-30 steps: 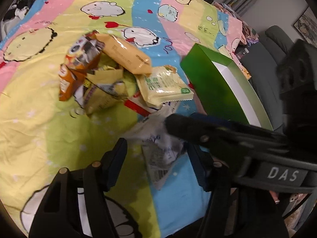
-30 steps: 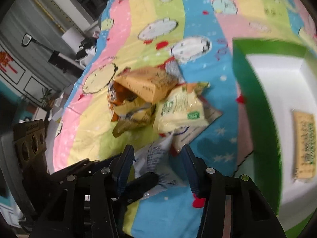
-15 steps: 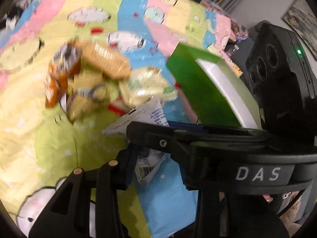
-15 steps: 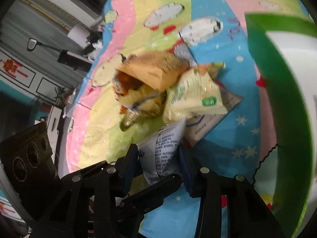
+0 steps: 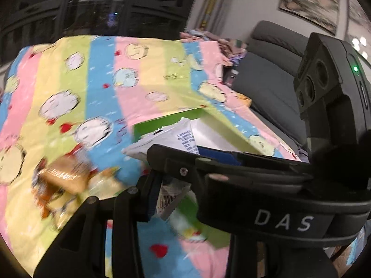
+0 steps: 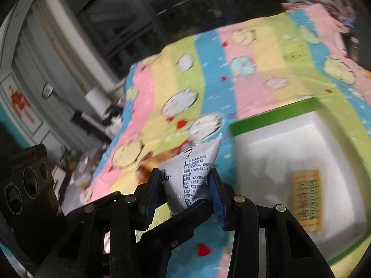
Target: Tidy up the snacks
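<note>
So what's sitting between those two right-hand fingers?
A white snack packet with printed text, pinched between the right gripper's fingers. The right wrist view shows it clearly.

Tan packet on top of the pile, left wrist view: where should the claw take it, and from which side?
Grip the tan packet across its narrow width near the middle, coming down from above. It seems to lie roughly flat atop the snack pile, broad face up, so its long edges look free while other packets crowd underneath. The view is blurred; confirm first.
</note>
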